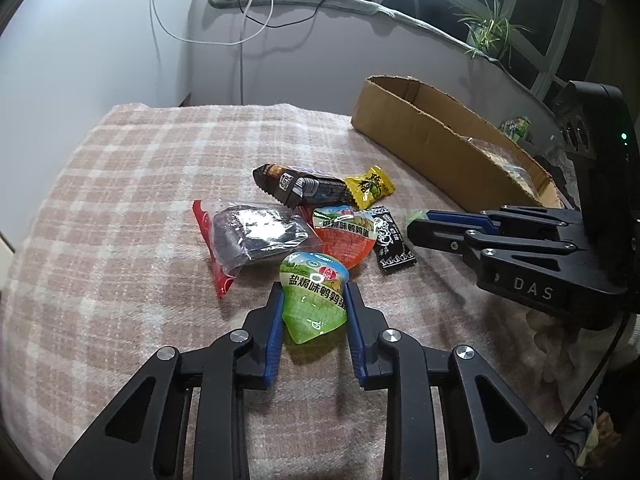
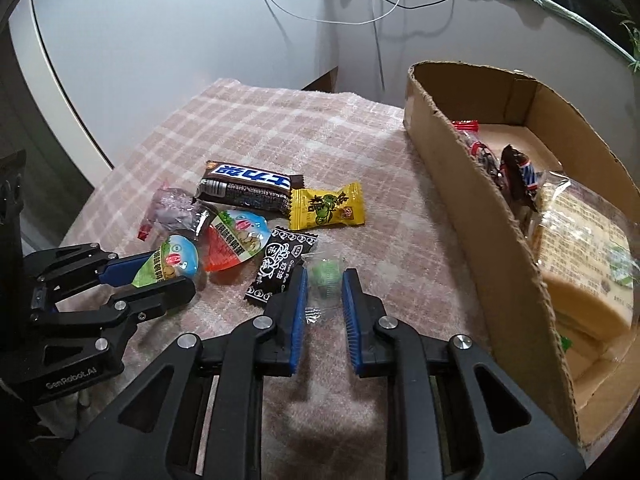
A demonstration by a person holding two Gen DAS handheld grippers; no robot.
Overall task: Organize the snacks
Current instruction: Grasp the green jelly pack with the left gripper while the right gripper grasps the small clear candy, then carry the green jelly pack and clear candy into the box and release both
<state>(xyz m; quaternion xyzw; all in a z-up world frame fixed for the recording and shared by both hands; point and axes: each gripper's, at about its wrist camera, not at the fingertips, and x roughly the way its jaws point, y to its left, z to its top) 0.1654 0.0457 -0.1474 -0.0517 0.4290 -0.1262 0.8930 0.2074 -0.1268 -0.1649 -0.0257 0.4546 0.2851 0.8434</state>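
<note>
Loose snacks lie on a pink plaid cloth. My left gripper is shut on a green quail-egg packet, its blue pads pressing both sides; the right wrist view shows this packet in that gripper. My right gripper is shut on a small green candy in clear wrap, lying on the cloth. Beside them lie an orange quail-egg packet, a black candy, a yellow candy, a brown chocolate bar and a clear bag of dark snack.
A long cardboard box stands open at the right, holding a wrapped cake and small snacks. A white wall with hanging cables rises behind the table. A potted plant sits on the window sill.
</note>
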